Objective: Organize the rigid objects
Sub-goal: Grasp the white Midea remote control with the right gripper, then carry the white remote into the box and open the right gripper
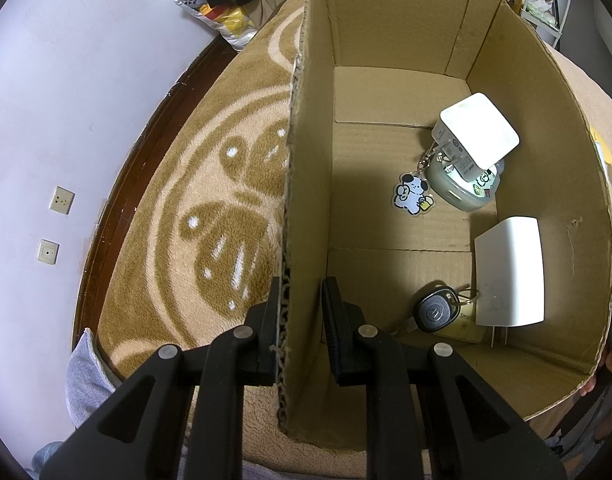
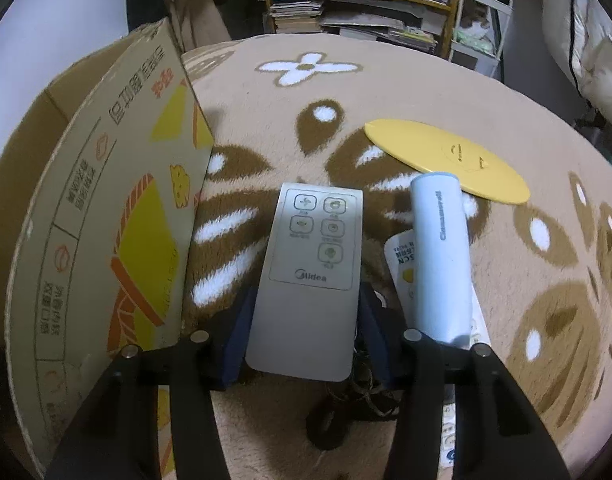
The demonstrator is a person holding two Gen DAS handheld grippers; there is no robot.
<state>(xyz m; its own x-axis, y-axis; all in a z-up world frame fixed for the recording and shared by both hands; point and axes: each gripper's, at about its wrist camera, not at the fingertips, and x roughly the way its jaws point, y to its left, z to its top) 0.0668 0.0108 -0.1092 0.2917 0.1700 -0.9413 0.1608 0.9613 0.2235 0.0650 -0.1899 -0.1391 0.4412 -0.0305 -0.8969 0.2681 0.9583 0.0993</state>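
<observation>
My left gripper (image 1: 302,284) is shut on the near-left wall of an open cardboard box (image 1: 386,20), one finger outside and one inside. On the box floor lie a white charger cube (image 1: 480,130) resting on a grey-green round case (image 1: 458,188), a dog keychain charm (image 1: 412,194), a white plug adapter (image 1: 510,272) and a black key fob (image 1: 436,312). My right gripper (image 2: 308,292) is shut on a silver Midea remote (image 2: 314,264), its blue pads against the remote's long edges. The box's printed outer wall (image 2: 118,220) stands just left of it.
On the brown patterned blanket (image 2: 266,128) right of the remote lie a light blue cylinder (image 2: 440,256) on a white packet (image 2: 402,252) and, behind them, a flat yellow disc (image 2: 446,156). A dark cord (image 2: 346,400) lies under the remote. Shelves and clutter stand at the back.
</observation>
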